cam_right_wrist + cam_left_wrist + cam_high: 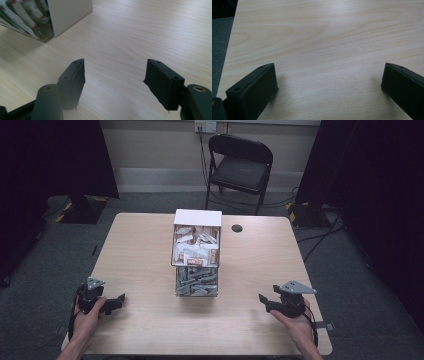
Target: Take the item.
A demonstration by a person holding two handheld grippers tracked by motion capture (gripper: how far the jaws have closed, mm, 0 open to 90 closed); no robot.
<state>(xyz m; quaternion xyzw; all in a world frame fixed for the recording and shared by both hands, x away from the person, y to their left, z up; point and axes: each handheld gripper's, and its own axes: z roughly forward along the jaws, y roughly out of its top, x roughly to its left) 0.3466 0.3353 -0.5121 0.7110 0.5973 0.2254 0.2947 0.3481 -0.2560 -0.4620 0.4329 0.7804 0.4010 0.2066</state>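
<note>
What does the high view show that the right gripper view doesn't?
High view alone: the folding chair, the black round spot on the table, the left gripper in the person's hand, and the box's two tiers, white sachets above, grey ones below. Right gripper view alone: the right gripper up close, jaws spread wide over bare wood. Both: the wooden table and the clear-fronted sachet box, which in the right gripper view is just a corner at top left.

Tall clear plastic box of packets [196, 252] standing mid pale wooden table [145, 320], small black round disc [237, 228] lying beside it, bare tabletop stretching either side
</note>
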